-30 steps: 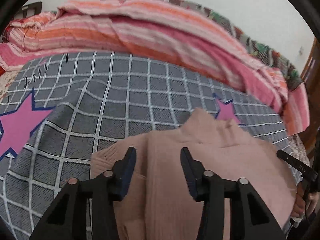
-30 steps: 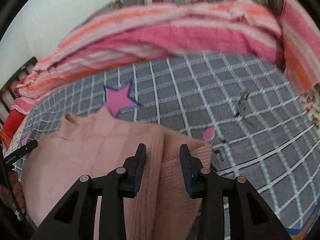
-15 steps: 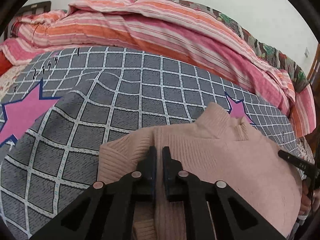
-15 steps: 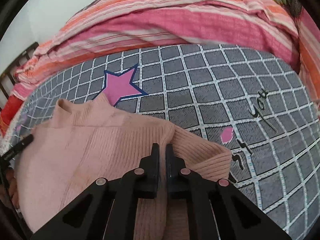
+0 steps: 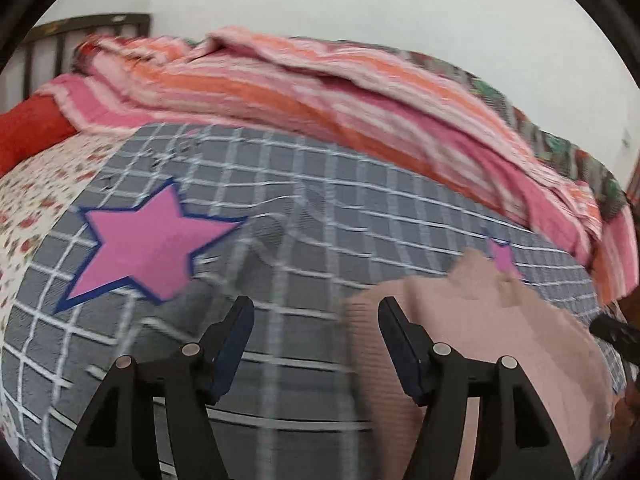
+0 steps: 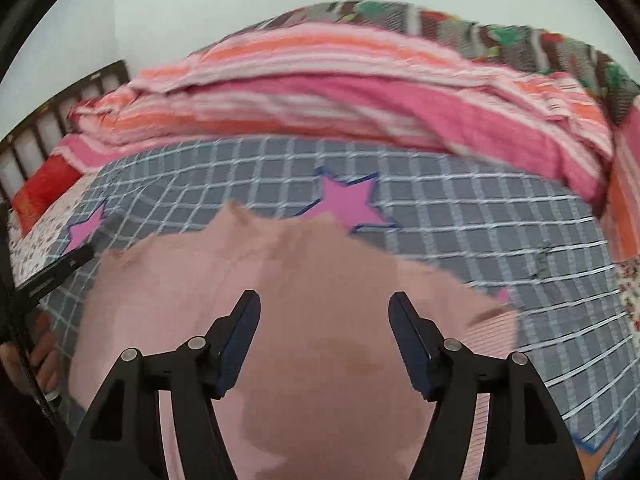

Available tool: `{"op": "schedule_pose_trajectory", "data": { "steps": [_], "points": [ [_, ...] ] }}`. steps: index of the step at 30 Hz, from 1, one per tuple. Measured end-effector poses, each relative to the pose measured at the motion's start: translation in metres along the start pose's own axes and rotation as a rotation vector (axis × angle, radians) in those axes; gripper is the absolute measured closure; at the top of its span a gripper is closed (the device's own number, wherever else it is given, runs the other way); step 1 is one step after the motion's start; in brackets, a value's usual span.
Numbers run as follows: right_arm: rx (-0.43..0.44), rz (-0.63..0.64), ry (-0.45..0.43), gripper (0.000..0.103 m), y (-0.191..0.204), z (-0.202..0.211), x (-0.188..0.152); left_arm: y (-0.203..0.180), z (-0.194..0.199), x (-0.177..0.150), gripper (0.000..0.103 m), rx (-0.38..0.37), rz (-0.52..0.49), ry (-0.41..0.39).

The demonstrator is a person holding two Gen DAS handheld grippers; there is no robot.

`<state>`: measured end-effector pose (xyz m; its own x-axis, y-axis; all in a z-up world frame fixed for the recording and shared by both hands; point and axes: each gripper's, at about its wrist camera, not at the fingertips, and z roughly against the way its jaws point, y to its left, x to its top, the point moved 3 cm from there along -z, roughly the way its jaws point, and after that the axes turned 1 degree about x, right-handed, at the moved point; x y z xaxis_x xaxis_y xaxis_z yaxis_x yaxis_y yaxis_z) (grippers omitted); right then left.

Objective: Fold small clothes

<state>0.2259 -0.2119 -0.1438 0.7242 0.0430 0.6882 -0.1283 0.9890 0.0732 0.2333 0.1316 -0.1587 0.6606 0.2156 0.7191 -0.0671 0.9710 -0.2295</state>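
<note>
A small pink knitted sweater (image 6: 280, 280) lies flat on the grey checked bedspread (image 6: 480, 220), its collar pointing away from me. My right gripper (image 6: 324, 304) hovers over the sweater's middle, its jaws opening with nothing pinched between them. In the left wrist view the sweater (image 5: 480, 320) lies to the right. My left gripper (image 5: 316, 308) is over bare bedspread (image 5: 280, 220) just left of the sweater's edge, its jaws opening too and holding nothing. Both views are motion-blurred.
A pink and orange striped blanket (image 5: 320, 92) is heaped along the far side of the bed. Pink stars (image 5: 148, 244) mark the spread. A dark headboard (image 5: 80, 32) stands at the far left. A hand (image 6: 36, 360) and the other gripper's black part (image 6: 52, 272) show at the left edge.
Both grippers were shut on folds of the sweater half a second ago; now both have let go and stand apart. The left view has swung left onto bare bedspread, the right toward the sweater's middle.
</note>
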Motion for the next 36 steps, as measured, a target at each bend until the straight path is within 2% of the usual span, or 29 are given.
{"op": "schedule_pose_trajectory", "data": {
  "steps": [5,8,13,21,29,36],
  "points": [
    [-0.012,0.000,0.023,0.039,0.027,-0.018,-0.013,0.026,-0.013,-0.009,0.042,0.047,0.011,0.021],
    [0.012,-0.016,0.132,0.043,0.035,-0.043,-0.020,0.029,-0.021,-0.015,0.042,0.036,0.003,0.017],
    [-0.096,-0.034,0.182,0.043,0.036,-0.070,-0.014,0.025,-0.019,-0.019,0.042,0.049,-0.013,-0.007],
    [-0.165,-0.051,0.228,0.043,0.029,-0.095,0.007,0.031,-0.019,-0.018,0.041,0.012,0.019,-0.010],
    [-0.171,-0.059,0.214,0.043,0.034,-0.078,-0.004,0.031,-0.020,-0.018,0.041,0.015,0.017,-0.009],
    [-0.131,-0.047,0.168,0.044,0.039,-0.044,-0.021,0.029,-0.020,-0.019,0.041,0.029,0.002,-0.005]
  ]
}}
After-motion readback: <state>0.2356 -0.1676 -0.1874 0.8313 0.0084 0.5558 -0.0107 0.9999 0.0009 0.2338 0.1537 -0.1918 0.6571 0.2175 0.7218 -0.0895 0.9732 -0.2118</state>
